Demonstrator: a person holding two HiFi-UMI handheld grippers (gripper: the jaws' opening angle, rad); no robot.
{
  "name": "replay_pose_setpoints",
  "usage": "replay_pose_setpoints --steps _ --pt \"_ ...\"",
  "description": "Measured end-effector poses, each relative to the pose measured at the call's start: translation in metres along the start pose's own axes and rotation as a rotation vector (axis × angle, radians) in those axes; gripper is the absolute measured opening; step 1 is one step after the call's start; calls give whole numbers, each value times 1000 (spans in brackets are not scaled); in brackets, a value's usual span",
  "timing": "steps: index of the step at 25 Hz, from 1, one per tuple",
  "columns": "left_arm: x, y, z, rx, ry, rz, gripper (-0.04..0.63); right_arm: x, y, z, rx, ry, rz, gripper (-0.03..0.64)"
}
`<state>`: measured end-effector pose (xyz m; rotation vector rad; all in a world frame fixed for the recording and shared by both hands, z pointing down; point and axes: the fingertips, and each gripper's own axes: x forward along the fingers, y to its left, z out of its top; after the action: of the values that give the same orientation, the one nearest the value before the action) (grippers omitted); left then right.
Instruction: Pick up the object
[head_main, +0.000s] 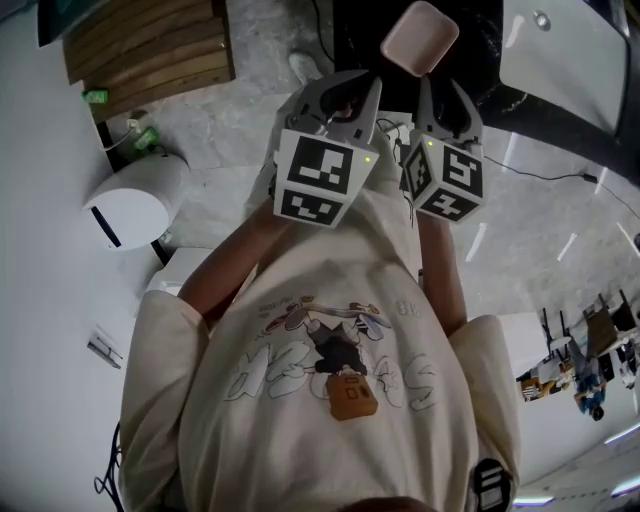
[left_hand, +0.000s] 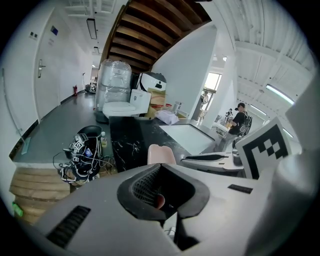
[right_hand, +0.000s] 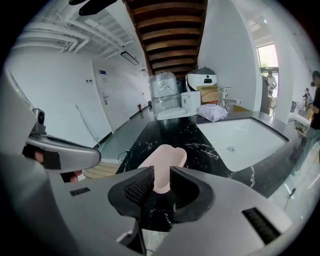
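Note:
A pale pink shallow dish (head_main: 420, 38) is held up in the air, tilted, in front of the person's chest. My right gripper (head_main: 432, 88) is shut on its near rim; in the right gripper view the dish (right_hand: 168, 156) stands on edge between the two pads of the right gripper (right_hand: 161, 174), which press on it from both sides. My left gripper (head_main: 352, 92) hangs just left of it, its jaws together and nothing in them. In the left gripper view the dish (left_hand: 161, 154) shows just beyond the closed tips of the left gripper (left_hand: 161, 165).
Below lies a black marble counter (right_hand: 200, 142) with a white sink basin (right_hand: 250, 142). Wooden stair treads (head_main: 150, 50) and a white round appliance (head_main: 135, 205) are on the left. A tangle of cables and gear (left_hand: 82, 152) lies on the floor. A person (left_hand: 239, 120) stands far off.

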<state>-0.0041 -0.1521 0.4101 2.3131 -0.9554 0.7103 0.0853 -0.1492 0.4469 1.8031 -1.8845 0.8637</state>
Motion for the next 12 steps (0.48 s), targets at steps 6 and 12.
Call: replay_pose_setpoints --steps 6,12 --pt "15 11 -11 7 46 -34 14 20 -2 -6 33 35 -31 106" --pt "32 12 -14 27 74 -71 14 32 -11 -10 86 48 -72 106"
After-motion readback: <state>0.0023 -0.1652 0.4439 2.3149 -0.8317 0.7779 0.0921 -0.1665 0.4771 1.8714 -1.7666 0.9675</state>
